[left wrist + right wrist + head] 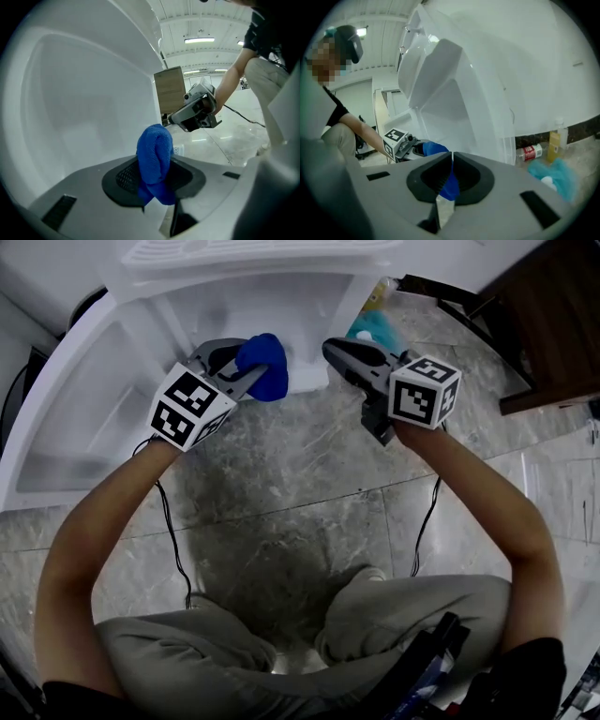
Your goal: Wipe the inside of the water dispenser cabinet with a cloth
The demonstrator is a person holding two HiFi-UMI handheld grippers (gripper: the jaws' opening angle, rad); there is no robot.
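Observation:
The white water dispenser cabinet [84, 390] stands open at the top of the head view. Its pale inner wall [79, 103] fills the left gripper view. A bunched blue cloth [264, 365] is pinched in my left gripper [246, 373], at the cabinet's opening. In the left gripper view the cloth [154, 157] stands up between the dark pads, with my left gripper [154, 176] shut on it. My right gripper [339, 352] is just right of the cloth, apart from it, jaws together and empty. My right gripper [451, 161] looks past its closed tips at the cloth [433, 149] and the cabinet [487, 84].
A teal rag or bag [375, 331] lies on the floor right of the cabinet. It appears again as the teal heap [555, 176], beside a red-labelled bottle [529, 152] and a yellow bottle [555, 138]. Dark wooden furniture [553, 324] stands at the right. Cables trail over the marble floor [300, 484].

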